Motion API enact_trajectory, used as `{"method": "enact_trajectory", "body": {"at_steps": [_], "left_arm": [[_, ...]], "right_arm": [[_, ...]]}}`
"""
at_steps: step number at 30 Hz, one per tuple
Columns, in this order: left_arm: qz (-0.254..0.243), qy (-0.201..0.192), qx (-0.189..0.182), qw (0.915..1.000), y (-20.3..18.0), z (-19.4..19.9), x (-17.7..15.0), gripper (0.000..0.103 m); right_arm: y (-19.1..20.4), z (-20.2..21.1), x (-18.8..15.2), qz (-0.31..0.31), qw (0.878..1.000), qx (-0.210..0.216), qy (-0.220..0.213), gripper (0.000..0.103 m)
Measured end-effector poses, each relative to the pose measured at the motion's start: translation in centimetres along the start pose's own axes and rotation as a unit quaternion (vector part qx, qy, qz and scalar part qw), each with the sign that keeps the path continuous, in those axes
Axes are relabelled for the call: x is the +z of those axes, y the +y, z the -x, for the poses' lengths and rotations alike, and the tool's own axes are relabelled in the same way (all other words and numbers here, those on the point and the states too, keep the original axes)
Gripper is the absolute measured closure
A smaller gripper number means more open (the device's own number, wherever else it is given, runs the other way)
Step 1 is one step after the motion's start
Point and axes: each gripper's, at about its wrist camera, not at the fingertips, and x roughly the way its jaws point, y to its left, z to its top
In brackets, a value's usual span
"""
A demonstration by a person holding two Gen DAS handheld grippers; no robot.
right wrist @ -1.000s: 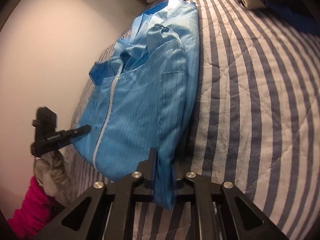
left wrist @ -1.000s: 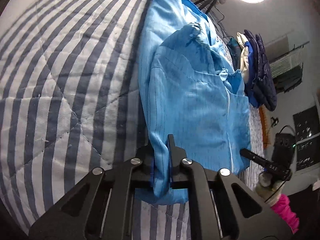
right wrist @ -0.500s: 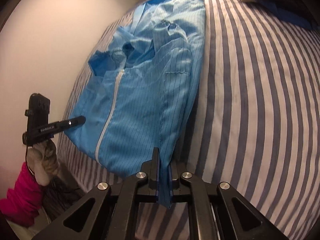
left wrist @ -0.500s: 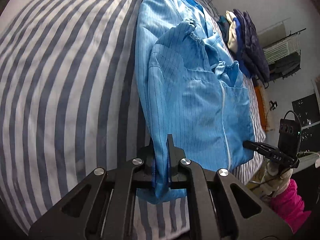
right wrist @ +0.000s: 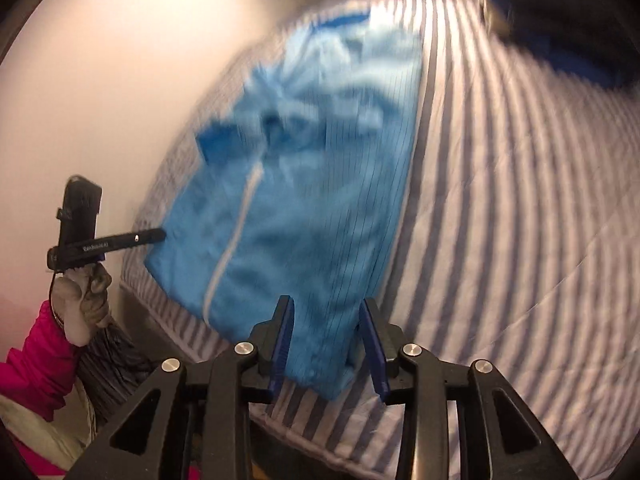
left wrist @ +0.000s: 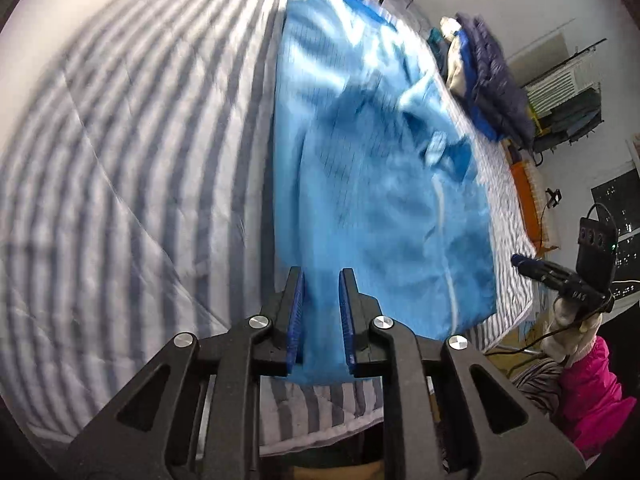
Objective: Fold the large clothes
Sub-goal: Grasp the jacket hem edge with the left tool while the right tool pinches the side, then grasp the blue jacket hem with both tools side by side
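- While both views are smeared by motion blur, the left claw shows its two blue-padded fingers spread apart, with the near hem of the light blue garment lying between them; no pinch is visible.
- From its own camera, the right claw is likewise spread, its blue pads standing clear on either side of the garment's near corner.
- Both claws point forward and slightly down over the near edge of the bed, side by side at the two near corners of the garment.
- In the right wrist view, the person's left hand in a pale glove grips its tool's handle from below, with a magenta sleeve behind it; the tool's fingers reach level toward the garment's left edge.
- In the left wrist view, the right hand, also in a pale glove with a magenta sleeve, holds its tool the same way, just beside the garment's right edge.
- The garment lies flat along the striped bed cover, zipper upward, with sleeves folded in across the chest.
- White lettering runs along the side of the left tool, but it is too small to read surely; the right tool bears letters that look like "DAS".
- Dark blue clothes are piled at the far side of the bed.
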Motion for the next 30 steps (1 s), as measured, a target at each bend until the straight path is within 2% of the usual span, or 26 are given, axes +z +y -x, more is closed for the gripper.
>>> {"method": "enact_trajectory", "body": {"at_steps": [4, 7, 13, 15, 16, 17, 19, 25, 30], "left_arm": [[-0.035, -0.043, 0.015, 0.9984, -1.0, 1.9, 4.4, 0.088], [-0.071, -0.056, 0.027, 0.9956, -1.6, 1.6, 8.5, 0.088], [-0.091, -0.047, 0.022, 0.9945, -1.2, -2.2, 17.5, 0.088], [-0.084, -0.054, 0.030, 0.9945, -0.8, -3.4, 20.3, 0.087], [-0.078, -0.055, 0.031, 0.9950, -0.5, -3.8, 21.2, 0.078], [-0.062, -0.058, 0.026, 0.9961, 0.4, -4.5, 22.7, 0.062], [-0.033, -0.066, 0.016, 0.9972, 1.9, -5.8, 24.6, 0.051], [0.033, -0.036, -0.012, 0.9987, 6.1, -10.6, 28.3, 0.051], [0.040, -0.006, -0.031, 0.9987, 7.1, -14.1, 29.3, 0.051]], "right_arm": [[-0.7, 2.0, 3.9, 0.015, 0.998, -0.014, -0.055, 0.068], [0.1, 1.6, 6.8, 0.031, 0.996, -0.018, -0.083, 0.071], [-0.5, -2.2, 13.4, 0.070, 0.991, -0.046, -0.104, 0.071], [-1.8, -3.7, 15.5, 0.071, 0.991, -0.051, -0.100, 0.067], [-2.6, -4.4, 16.5, 0.066, 0.991, -0.060, -0.100, 0.066], [-3.6, -5.0, 17.4, 0.059, 0.991, -0.067, -0.100, 0.064], [-5.5, -6.0, 18.8, 0.041, 0.992, -0.065, -0.099, 0.059], [-11.3, -9.6, 20.9, -0.043, 0.994, -0.020, -0.095, 0.054], [-13.1, -11.8, 22.2, -0.066, 0.993, 0.015, -0.101, 0.049]]}}
